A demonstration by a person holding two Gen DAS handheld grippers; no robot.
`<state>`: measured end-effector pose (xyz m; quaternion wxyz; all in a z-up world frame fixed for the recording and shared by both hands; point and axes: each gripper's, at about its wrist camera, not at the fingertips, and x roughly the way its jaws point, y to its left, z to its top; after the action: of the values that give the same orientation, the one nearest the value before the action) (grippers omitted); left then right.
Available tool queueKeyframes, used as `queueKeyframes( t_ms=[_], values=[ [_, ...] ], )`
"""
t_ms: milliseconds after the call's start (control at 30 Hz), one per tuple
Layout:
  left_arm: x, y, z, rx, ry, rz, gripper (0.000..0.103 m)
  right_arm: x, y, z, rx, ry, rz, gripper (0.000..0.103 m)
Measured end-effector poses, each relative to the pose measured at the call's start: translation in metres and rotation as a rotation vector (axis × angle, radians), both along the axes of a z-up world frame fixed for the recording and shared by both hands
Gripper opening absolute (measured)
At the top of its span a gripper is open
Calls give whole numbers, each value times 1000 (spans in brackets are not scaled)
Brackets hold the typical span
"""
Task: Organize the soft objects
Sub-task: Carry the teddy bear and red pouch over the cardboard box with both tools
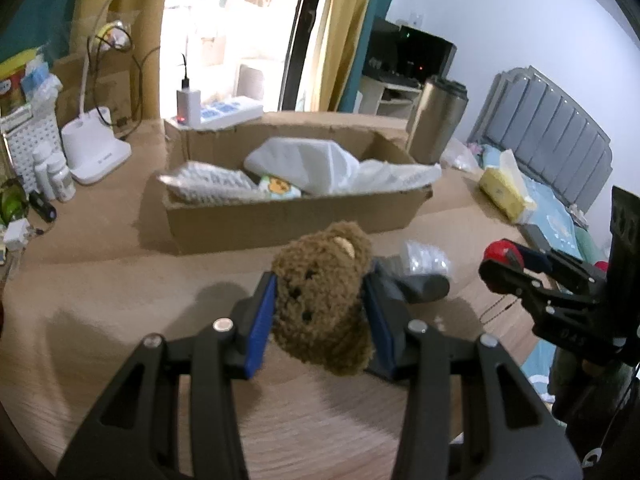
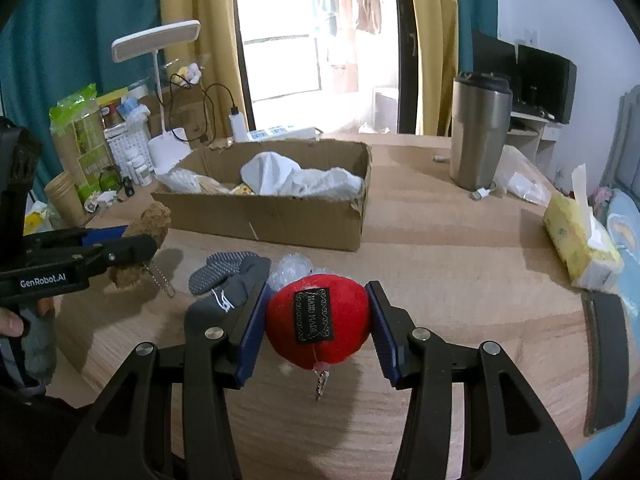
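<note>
Wooden bench (image 2: 440, 240) carries a cardboard box (image 2: 280, 220) already holding white soft items. Left gripper (image 1: 320, 308) fingers pinch a brown teddy (image 1: 320, 296); right gripper (image 2: 318, 324) fingers pinch a red plush (image 2: 318, 320). Grey socks (image 2: 232, 276) remain unboxed.

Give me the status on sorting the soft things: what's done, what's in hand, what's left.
Done: white cloths and packets already lie in the cardboard box. In hand: the left gripper is shut on the brown teddy bear, the right gripper on the red plush ball, both clear of the table. Left: both toys to be placed, plus the grey socks and bubble wrap on the table.
</note>
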<state>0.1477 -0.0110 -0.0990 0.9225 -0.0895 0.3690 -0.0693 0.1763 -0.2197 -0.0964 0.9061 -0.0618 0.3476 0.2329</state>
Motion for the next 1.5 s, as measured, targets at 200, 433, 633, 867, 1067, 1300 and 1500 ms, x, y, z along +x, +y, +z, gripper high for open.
queueKeyframes(
  t_ms=[200, 433, 633, 867, 1067, 1300, 1500],
  values=[
    [-2, 3, 12, 2, -33, 11, 45, 0, 4, 10, 5, -23, 12, 51],
    [2, 9, 20, -7, -53, 22, 45, 4, 8, 19, 13, -41, 23, 51],
    [6, 12, 27, -9, -67, 28, 45, 8, 12, 25, 14, -53, 34, 51],
    [14, 13, 32, -14, -76, 28, 45, 14, 15, 30, 19, -63, 41, 51],
    [21, 13, 33, -10, -80, 28, 45, 21, 18, 35, 23, -71, 43, 51],
    [25, 15, 35, -10, -90, 26, 45, 29, 21, 36, 22, -73, 46, 51],
    [33, 18, 37, 7, -100, 34, 45, 36, 23, 39, 27, -76, 40, 51]
  ],
)
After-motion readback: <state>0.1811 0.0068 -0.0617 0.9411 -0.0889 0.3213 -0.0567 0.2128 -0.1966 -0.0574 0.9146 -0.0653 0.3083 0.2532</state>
